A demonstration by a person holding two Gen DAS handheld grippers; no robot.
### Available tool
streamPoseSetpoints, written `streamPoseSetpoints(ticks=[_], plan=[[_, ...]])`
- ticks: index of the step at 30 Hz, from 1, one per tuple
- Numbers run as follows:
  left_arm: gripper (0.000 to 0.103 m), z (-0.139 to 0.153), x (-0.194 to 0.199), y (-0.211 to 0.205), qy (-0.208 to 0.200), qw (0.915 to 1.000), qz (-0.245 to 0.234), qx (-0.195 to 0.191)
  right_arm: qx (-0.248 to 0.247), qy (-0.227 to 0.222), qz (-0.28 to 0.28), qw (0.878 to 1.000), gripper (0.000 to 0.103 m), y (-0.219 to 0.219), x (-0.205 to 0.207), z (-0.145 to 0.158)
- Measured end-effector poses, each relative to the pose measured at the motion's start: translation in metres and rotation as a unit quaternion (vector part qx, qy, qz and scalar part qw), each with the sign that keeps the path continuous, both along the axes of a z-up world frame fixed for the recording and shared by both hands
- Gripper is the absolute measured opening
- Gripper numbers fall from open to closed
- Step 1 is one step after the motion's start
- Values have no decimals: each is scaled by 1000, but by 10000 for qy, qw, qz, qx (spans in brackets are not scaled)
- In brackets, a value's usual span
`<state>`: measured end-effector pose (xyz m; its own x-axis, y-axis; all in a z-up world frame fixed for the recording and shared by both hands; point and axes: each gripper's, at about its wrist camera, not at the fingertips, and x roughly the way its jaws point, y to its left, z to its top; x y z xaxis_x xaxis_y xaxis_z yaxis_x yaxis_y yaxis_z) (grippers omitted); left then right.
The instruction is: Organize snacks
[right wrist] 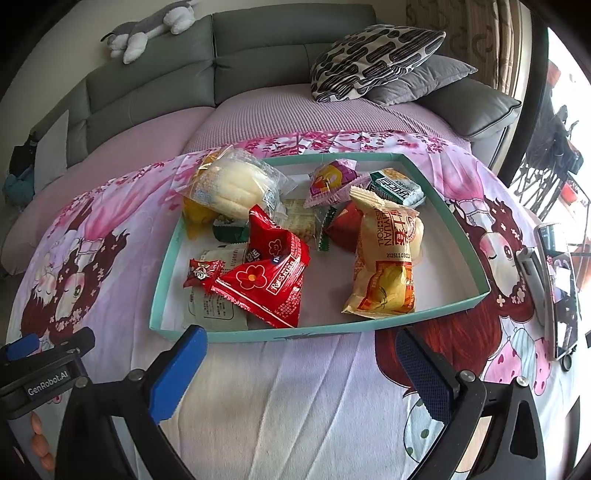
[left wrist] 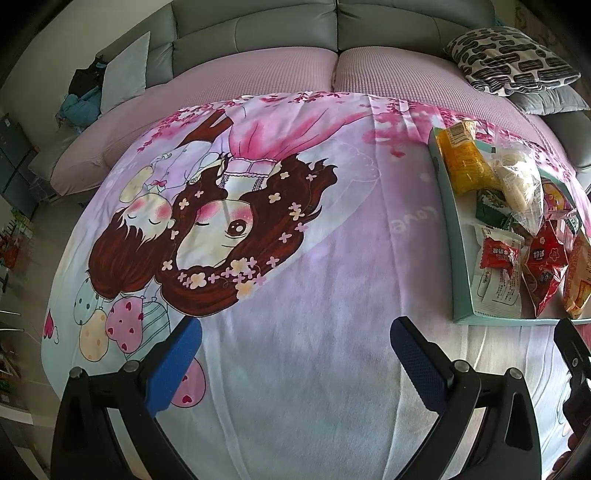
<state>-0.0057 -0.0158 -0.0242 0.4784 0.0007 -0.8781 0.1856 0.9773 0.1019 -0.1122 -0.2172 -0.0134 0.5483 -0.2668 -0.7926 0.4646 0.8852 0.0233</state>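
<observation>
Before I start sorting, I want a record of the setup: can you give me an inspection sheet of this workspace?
Surface: cartoon-print blanket spread flat over the surface in front of a sofa.
Job's things: teal-rimmed tray holding a loose pile of snacks, among them a red packet, a yellow roll bag and a clear-wrapped bun.
Clutter: phone on a stand at the blanket's right edge.
Grippers: left gripper and right gripper both open, holding nothing, short of the tray.
Cables: nothing seen.
Surroundings: grey sofa, patterned cushion, plush toy on the backrest.
</observation>
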Motion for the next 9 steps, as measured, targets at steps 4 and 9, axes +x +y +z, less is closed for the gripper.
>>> streamPoseSetpoints(ticks=[4,9], plan=[[102,0,0,1,-13,10000,26,-9,13,16,-9,10000,103,0,0,0],[102,4,-3,-2,-156,9999,-14,28,27,19,-17,10000,103,0,0,0]])
